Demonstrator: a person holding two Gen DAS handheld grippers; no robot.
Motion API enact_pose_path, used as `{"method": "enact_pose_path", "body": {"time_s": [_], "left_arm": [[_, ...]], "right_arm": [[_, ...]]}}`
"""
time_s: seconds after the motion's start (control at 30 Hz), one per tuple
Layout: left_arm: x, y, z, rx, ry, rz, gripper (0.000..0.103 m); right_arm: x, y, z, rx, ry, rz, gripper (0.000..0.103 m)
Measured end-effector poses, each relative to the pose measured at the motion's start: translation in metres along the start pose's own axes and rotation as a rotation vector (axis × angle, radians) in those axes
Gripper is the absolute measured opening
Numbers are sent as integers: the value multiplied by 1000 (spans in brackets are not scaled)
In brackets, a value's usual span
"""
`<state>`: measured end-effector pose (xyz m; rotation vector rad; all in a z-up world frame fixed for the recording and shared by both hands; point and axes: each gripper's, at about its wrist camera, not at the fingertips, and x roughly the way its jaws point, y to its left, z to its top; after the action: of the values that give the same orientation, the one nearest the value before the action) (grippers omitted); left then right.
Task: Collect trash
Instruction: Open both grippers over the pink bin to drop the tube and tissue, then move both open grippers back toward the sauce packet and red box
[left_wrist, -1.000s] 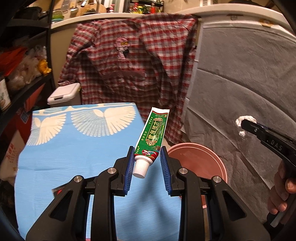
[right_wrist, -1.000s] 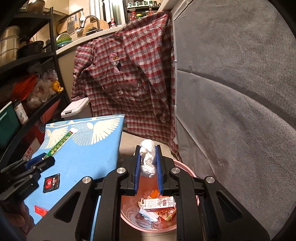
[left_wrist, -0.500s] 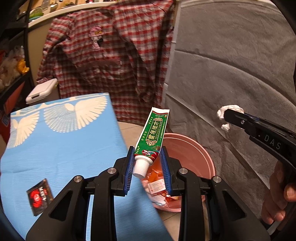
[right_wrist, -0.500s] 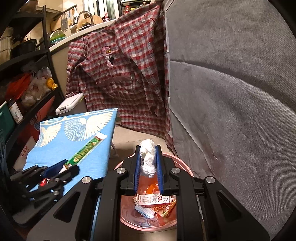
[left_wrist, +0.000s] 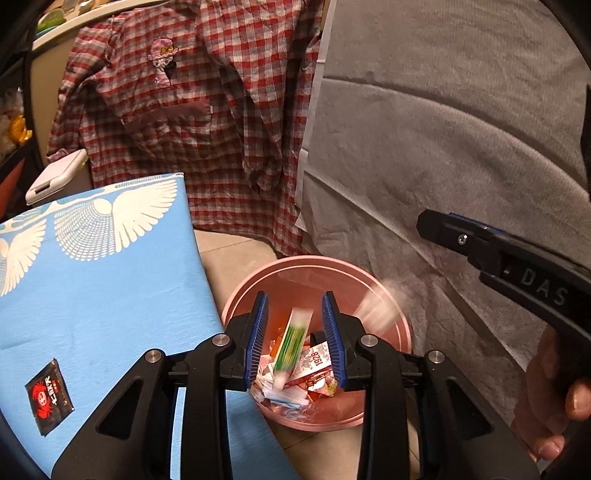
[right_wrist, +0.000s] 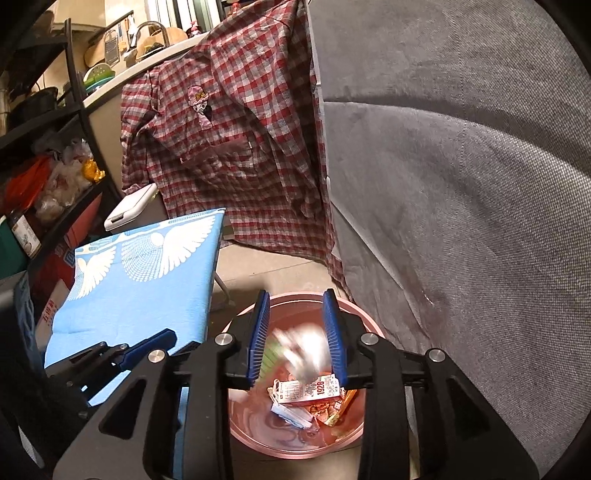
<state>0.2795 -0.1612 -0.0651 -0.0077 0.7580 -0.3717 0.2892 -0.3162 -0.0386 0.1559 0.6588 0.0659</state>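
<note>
Both hand-held grippers poised above the round pink plastic basin (left_wrist: 391, 306) on the floor, which already holds cartons and wrappers. Left hand-held gripper (left_wrist: 294, 334): blue-padded jaws opening, pads clear of the green-and-white toothpaste tube (left_wrist: 291, 343), which is blurred, apparently dropping between them toward the basin. Right hand-held gripper (right_wrist: 297, 332): jaws likewise opening, the crumpled white tissue wad (right_wrist: 306, 350) blurred and loose between the pads, directly over the basin. Holding both tools above the rim lets released trash land inside. One small black-and-red sachet (left_wrist: 49, 391) remains on the blue, wing-patterned cloth covering the worktop (left_wrist: 110, 295), probably next for collection.
</note>
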Motion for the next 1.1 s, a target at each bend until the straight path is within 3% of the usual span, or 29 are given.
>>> {"method": "enact_pose_path", "body": {"time_s": [0.47,0.73,1.1], "left_arm": [[-61,37,1,-3,-81,50,31],[-120,93,-8,-48,-141,123,30],[-202,173,-26,-151,-196,238,30]], "right_arm": [[-25,34,-6,-41,-58,51,31],[-44,81,-23,-112,-89,132,31],[-53,157,-64,-262,-57,291,31]]}}
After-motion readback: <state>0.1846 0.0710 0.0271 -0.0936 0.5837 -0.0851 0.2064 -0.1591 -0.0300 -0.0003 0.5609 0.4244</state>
